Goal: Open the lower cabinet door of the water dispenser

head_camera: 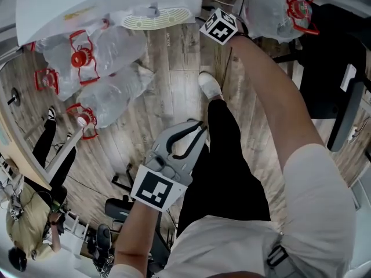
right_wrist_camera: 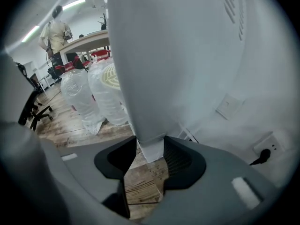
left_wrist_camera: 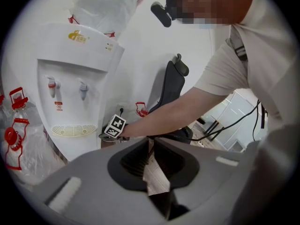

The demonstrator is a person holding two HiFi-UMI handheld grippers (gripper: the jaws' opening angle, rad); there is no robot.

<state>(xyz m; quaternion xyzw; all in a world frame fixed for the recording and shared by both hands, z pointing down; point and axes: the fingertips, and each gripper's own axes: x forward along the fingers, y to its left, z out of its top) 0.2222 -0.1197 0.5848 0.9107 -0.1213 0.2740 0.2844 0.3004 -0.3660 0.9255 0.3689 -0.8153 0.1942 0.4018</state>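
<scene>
The white water dispenser (head_camera: pixel 104 2) stands at the top of the head view, its drip tray (head_camera: pixel 155 17) facing me. My right gripper, seen there by its marker cube (head_camera: pixel 219 26), reaches low at the dispenser's right side. In the right gripper view the dispenser's lower corner edge (right_wrist_camera: pixel 151 146) lies between the wide jaws of my right gripper (right_wrist_camera: pixel 150 159), which is open. My left gripper (head_camera: pixel 200 126) hangs back beside my leg, shut with nothing in it. From the left gripper view the dispenser (left_wrist_camera: pixel 79 78) shows its taps, and only part of its lower front shows.
Several big water bottles (head_camera: pixel 110 68) lie on the wooden floor left of the dispenser. A black office chair (head_camera: pixel 324 68) stands to the right, and a wall socket (right_wrist_camera: pixel 265 156) sits behind the dispenser. A person (head_camera: pixel 23 225) stands at a desk far left.
</scene>
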